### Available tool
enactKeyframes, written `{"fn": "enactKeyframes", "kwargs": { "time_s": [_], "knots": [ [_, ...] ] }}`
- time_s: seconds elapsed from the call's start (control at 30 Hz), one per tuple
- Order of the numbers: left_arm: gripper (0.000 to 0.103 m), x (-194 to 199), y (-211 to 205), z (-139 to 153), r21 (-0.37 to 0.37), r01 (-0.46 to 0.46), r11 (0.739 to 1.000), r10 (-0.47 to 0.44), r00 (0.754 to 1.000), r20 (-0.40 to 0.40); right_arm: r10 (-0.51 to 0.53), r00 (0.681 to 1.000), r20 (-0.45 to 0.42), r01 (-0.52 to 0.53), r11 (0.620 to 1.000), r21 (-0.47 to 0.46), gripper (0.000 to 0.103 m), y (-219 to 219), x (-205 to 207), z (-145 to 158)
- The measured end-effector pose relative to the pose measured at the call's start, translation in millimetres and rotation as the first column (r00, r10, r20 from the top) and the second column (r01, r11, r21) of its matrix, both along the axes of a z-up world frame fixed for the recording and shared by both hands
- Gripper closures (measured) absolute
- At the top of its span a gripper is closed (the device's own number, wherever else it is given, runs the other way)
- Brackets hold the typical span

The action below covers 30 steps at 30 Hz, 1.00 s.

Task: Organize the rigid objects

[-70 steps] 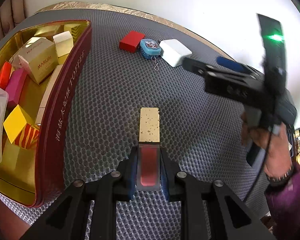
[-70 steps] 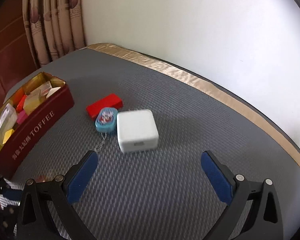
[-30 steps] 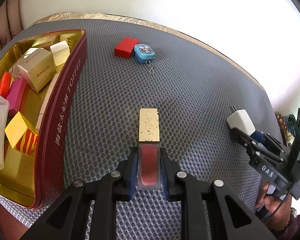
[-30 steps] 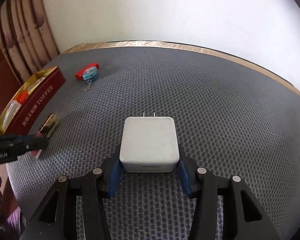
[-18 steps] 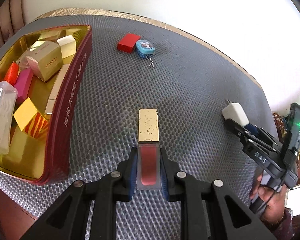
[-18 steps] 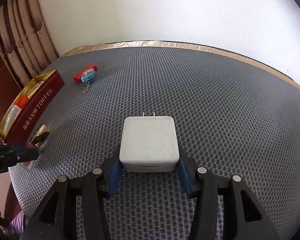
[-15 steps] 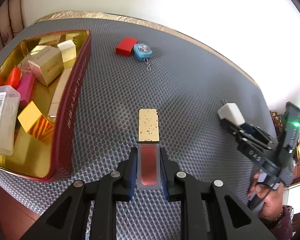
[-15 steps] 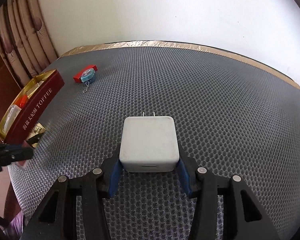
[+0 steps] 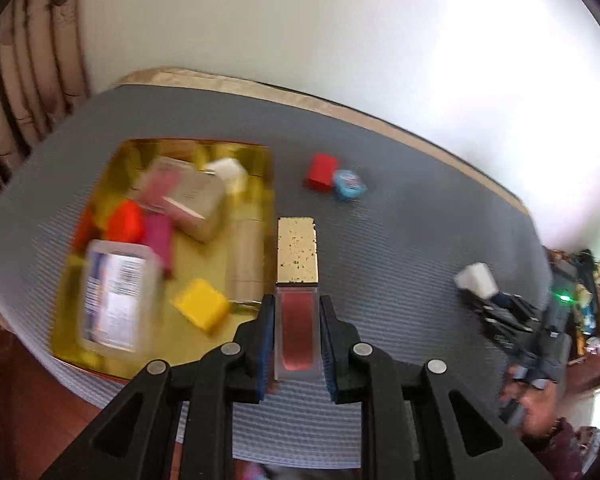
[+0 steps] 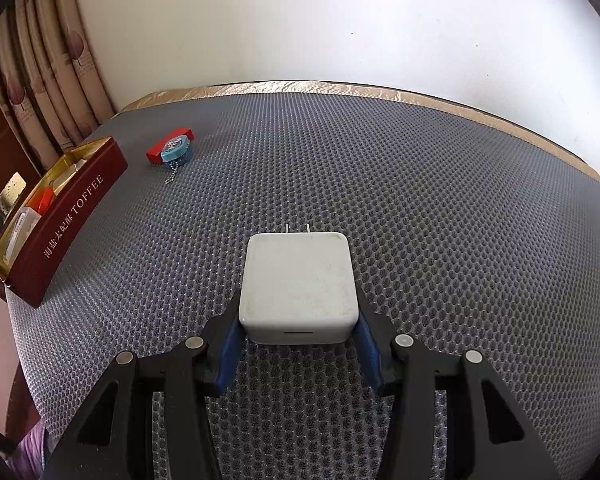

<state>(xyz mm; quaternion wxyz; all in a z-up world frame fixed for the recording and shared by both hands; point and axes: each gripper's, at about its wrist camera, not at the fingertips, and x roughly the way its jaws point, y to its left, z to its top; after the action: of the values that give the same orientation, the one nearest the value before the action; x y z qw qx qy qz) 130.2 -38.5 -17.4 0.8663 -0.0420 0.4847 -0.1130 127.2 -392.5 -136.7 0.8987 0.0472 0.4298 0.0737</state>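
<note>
Your biggest concern is the toffee tin (image 9: 266, 184), the gold-lined, maroon-walled box filling the left middle of the left wrist view and sitting at the left edge of the right wrist view, because both things you carry look bound for it, and it is already crowded; bring your left gripper (image 9: 297, 322) over a bare patch of gold floor before you let go, and I judge the lower middle of the tin, near the yellow block (image 9: 201, 306), gives the most room, though motion blur makes the gaps hard to read. Inside it you have, from large to small, a clear bottle with a printed label (image 9: 114, 296) at lower left, a beige carton (image 9: 188, 200) near the top, a tall tan box (image 9: 246, 258) against the right wall, a pink box (image 9: 159, 238), an orange piece (image 9: 125, 222) and a white cube (image 9: 226, 170). Your left jaws are clamped on the lip gloss (image 9: 298, 280), its gold cap pointing forward at frame centre, just right of the tin's wall. Your right gripper (image 10: 298, 336) has its jaws clamped on the white charger (image 10: 299, 286) at lower centre, prongs forward, above the grey mat (image 10: 420, 200) and well apart from the tin. Left out on the mat, a red box (image 10: 156, 153) and a blue keychain case (image 10: 176, 151) touch each other in the upper left
</note>
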Motion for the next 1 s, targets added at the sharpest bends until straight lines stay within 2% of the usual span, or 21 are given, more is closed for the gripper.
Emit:
{"fn": "enactKeyframes", "kwargs": {
  "time_s": [0.17, 0.33, 0.7, 1.0],
  "knots": [
    [0.083, 17, 24, -12, 0.059, -0.025, 0.998, 0.026, 1.000, -0.015, 0.000, 1.000, -0.001, 0.000, 1.000, -0.008, 0.056, 2, 1, 0],
    [0.083, 31, 38, -27, 0.073, -0.052, 0.996, 0.055, 0.998, -0.042, 0.000, 1.000, -0.002, 0.000, 1.000, -0.012, 0.056, 4, 2, 0],
    [0.082, 47, 34, -49, 0.117, -0.052, 0.992, 0.060, 0.996, -0.063, -0.001, 1.000, -0.003, 0.001, 1.000, -0.018, 0.056, 8, 4, 0],
    [0.082, 52, 34, -46, 0.144, -0.052, 0.988, 0.059, 0.997, -0.043, -0.002, 1.000, -0.003, 0.001, 1.000, -0.018, 0.056, 7, 4, 0]
  ]
}}
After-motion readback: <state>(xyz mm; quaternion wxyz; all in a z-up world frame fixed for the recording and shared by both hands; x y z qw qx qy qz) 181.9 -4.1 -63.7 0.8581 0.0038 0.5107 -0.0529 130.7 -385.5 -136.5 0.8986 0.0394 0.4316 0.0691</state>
